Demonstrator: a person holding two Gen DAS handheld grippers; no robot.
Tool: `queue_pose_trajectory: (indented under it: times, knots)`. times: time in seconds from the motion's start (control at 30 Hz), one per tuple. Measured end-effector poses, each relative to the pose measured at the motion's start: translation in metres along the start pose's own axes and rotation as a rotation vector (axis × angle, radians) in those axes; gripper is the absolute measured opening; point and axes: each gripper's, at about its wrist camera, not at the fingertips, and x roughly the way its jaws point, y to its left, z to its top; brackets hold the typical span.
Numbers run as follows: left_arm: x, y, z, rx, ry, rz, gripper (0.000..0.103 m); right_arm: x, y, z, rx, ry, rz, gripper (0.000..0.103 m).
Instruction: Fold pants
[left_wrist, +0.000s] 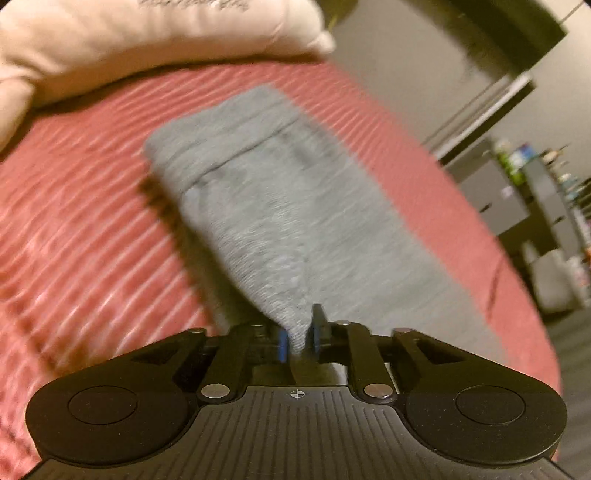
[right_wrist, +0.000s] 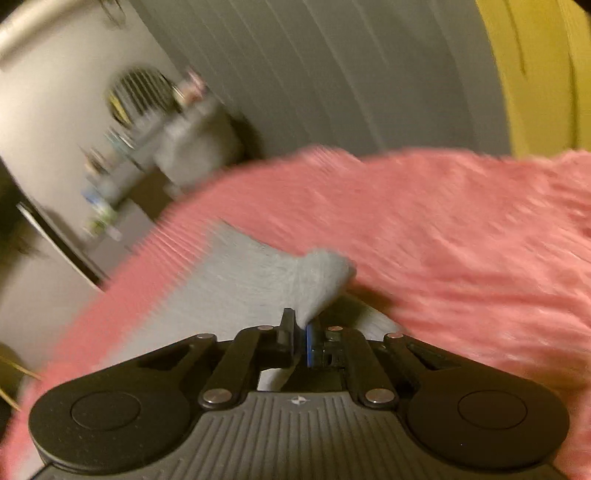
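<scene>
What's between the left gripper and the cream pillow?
Left wrist view: the gray pants run from the left gripper toward the pillow, then bare red bedspread.

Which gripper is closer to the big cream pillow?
Left, probably. The left gripper, shut on the grey pants, faces the cream pillow lying across the red bedspread. The right gripper also pinches the pants, but its view shows no pillow.
</scene>
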Motion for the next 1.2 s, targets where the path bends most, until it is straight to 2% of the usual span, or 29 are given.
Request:
queue_pose_trajectory:
  times: [0.03,0.07,0.1,0.13,0.17,0.2,0.23,0.27,0.3,0.4,0.43,0.5,0.57,0.6,0.67,0.73,0.8,0.93,1.03,1.1,1.2]
  knots:
    - [-0.002,-0.002,-0.002,0.004,-0.014,0.065,0.04,0.006,-0.007,-0.002,0.011,0.04,-0.044,0.012]
    - [-0.007,-0.004,-0.004,0.006,-0.036,0.111,0.057,0.004,-0.014,-0.002,0.046,0.029,-0.024,0.012]
    - [-0.015,-0.006,-0.006,0.01,-0.067,0.14,0.065,-0.001,-0.02,-0.003,0.088,0.014,-0.014,0.017]
    - [-0.024,-0.01,-0.008,0.019,-0.103,0.149,0.067,-0.006,-0.024,-0.001,0.119,0.006,-0.017,0.018]
    - [-0.032,-0.015,-0.01,0.034,-0.129,0.15,0.072,-0.009,-0.028,0.002,0.144,-0.001,-0.015,0.027]
    - [-0.039,-0.02,-0.012,0.055,-0.156,0.15,0.076,-0.013,-0.031,0.003,0.165,-0.01,-0.012,0.054]
    - [-0.045,-0.027,-0.015,0.078,-0.185,0.148,0.078,-0.014,-0.033,0.005,0.184,-0.014,-0.025,0.071]
    - [-0.051,-0.034,-0.018,0.107,-0.211,0.135,0.085,-0.015,-0.038,0.005,0.202,-0.01,-0.046,0.082]
    - [-0.054,-0.043,-0.021,0.141,-0.224,0.119,0.092,-0.014,-0.04,0.006,0.213,-0.015,-0.04,0.081]
    - [-0.048,-0.076,-0.038,0.241,-0.214,0.077,0.094,-0.01,-0.044,0.003,0.24,0.008,0.018,0.077]
    - [-0.039,-0.087,-0.044,0.262,-0.185,0.067,0.094,-0.01,-0.043,0.002,0.248,0.011,0.034,0.073]
    - [-0.024,-0.102,-0.06,0.282,-0.118,0.026,0.094,-0.01,-0.043,0.002,0.261,0.017,0.086,0.056]
    - [-0.01,-0.112,-0.077,0.288,-0.064,-0.008,0.094,-0.008,-0.049,-0.002,0.293,0.045,0.136,0.054]
    - [-0.002,-0.115,-0.086,0.291,-0.037,-0.016,0.093,-0.005,-0.049,-0.002,0.292,0.057,0.134,0.054]
    - [0.016,-0.125,-0.098,0.323,0.013,-0.003,0.093,0.003,-0.054,-0.002,0.304,0.075,0.137,0.054]
    - [0.024,-0.133,-0.107,0.393,0.02,0.022,0.093,0.005,-0.058,-0.001,0.351,0.067,0.175,0.052]
    - [0.025,-0.138,-0.109,0.43,0.006,0.053,0.093,0.004,-0.057,0.001,0.343,0.047,0.196,0.012]
    - [0.022,-0.134,-0.113,0.414,0.002,0.055,0.093,-0.006,-0.042,0.0,0.223,-0.013,0.192,0.012]
    - [0.025,-0.136,-0.114,0.405,0.002,0.057,0.093,-0.009,-0.038,0.0,0.213,-0.049,0.249,0.015]
    - [0.023,-0.137,-0.114,0.41,-0.001,0.06,0.093,-0.001,-0.041,0.002,0.245,-0.02,0.219,0.026]
    - [0.024,-0.14,-0.116,0.414,-0.002,0.06,0.093,0.019,-0.047,0.003,0.294,0.039,0.202,0.03]
